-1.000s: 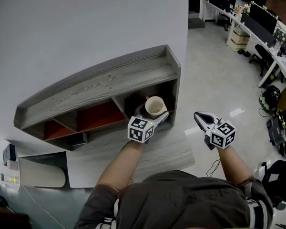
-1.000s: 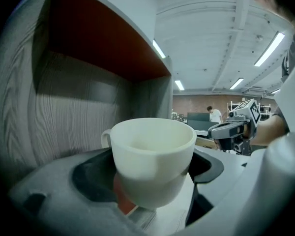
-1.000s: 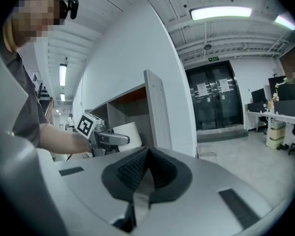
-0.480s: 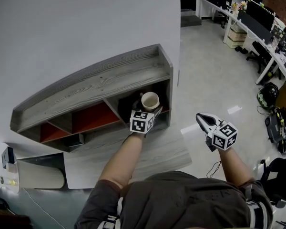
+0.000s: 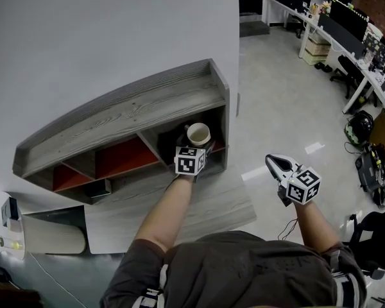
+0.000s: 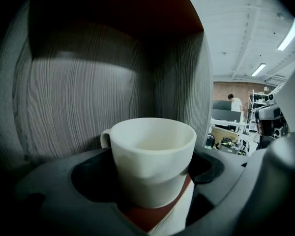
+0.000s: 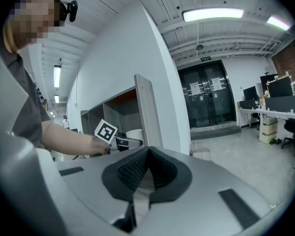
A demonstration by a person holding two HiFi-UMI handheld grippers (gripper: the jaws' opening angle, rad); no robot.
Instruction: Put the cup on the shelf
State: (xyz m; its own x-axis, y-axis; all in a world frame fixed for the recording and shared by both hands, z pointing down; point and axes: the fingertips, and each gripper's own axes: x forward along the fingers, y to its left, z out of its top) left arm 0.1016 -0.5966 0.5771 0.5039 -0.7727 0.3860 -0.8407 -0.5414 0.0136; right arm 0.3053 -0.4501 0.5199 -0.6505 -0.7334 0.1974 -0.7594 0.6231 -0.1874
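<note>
Your left gripper (image 5: 197, 144) clamped the cup (image 6: 152, 156) upright inside the shelf's (image 5: 115, 117) right-hand bay; your right gripper (image 5: 273, 162) hung closed and empty.

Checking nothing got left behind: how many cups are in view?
1. The cup sits between the left gripper's jaws, in the shelf's rightmost compartment. Other compartments are partly hidden.

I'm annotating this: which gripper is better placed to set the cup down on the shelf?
Left. The left gripper holds the cup inside the right-end compartment of the shelf; the right gripper is shut, empty and away from it.
</note>
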